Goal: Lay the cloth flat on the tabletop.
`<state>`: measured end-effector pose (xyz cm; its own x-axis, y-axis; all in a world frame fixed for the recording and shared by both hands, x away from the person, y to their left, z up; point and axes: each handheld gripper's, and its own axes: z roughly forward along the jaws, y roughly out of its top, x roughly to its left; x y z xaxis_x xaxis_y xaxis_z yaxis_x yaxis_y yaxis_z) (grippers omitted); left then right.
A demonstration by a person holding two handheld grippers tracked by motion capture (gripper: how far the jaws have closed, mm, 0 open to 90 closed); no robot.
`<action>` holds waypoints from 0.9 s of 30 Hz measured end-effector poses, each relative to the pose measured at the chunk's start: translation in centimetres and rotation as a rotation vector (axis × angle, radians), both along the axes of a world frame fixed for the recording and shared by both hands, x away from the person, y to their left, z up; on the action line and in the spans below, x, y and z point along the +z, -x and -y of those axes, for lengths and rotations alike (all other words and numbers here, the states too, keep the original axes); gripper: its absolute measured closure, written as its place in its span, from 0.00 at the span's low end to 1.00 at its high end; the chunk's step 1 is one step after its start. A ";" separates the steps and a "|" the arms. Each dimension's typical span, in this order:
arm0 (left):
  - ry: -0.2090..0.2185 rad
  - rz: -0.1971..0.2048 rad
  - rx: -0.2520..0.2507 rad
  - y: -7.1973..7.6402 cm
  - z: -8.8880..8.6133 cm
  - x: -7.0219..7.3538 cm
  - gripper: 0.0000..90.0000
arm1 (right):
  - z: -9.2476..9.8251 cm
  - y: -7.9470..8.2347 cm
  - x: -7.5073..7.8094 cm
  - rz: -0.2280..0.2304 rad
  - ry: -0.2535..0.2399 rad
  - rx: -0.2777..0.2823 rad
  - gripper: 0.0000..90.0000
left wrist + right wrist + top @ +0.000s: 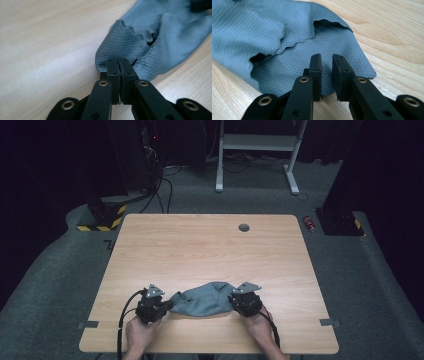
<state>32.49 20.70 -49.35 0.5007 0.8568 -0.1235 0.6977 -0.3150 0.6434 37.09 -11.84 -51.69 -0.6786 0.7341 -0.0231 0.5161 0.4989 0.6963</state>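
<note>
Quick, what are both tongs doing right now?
Left tongs: shut on the crumpled grey-blue diamond-textured cloth.
Right tongs: slightly apart over the cloth's edge; grip cannot be told.

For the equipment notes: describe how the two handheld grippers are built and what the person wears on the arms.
Both the left gripper and the right gripper are black, each topped by a grey three-cornered plate. Black cables trail back from both. Their jaws are flat black bars on linkages with brass-ringed pivots. The forearms are bare, with no sleeves showing.

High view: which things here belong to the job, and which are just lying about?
In the job:
grey-blue cloth
left gripper, shut on the cloth's edge
right gripper, at its other end

Lying about:
red can on the floor
white table frame
</note>
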 end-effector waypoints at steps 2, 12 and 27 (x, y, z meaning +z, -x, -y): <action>0.003 -0.015 0.005 0.0 -0.1 -0.2 0.90 | -0.1 -0.1 0.1 -0.009 0.002 0.002 0.83; 0.017 0.102 -0.079 -0.8 2.4 3.1 0.61 | -1.0 0.4 0.8 -0.028 -0.002 0.045 0.80; -0.189 -0.010 -0.188 -4.1 6.5 0.8 0.75 | -3.2 1.0 1.2 -0.050 -0.036 0.133 0.71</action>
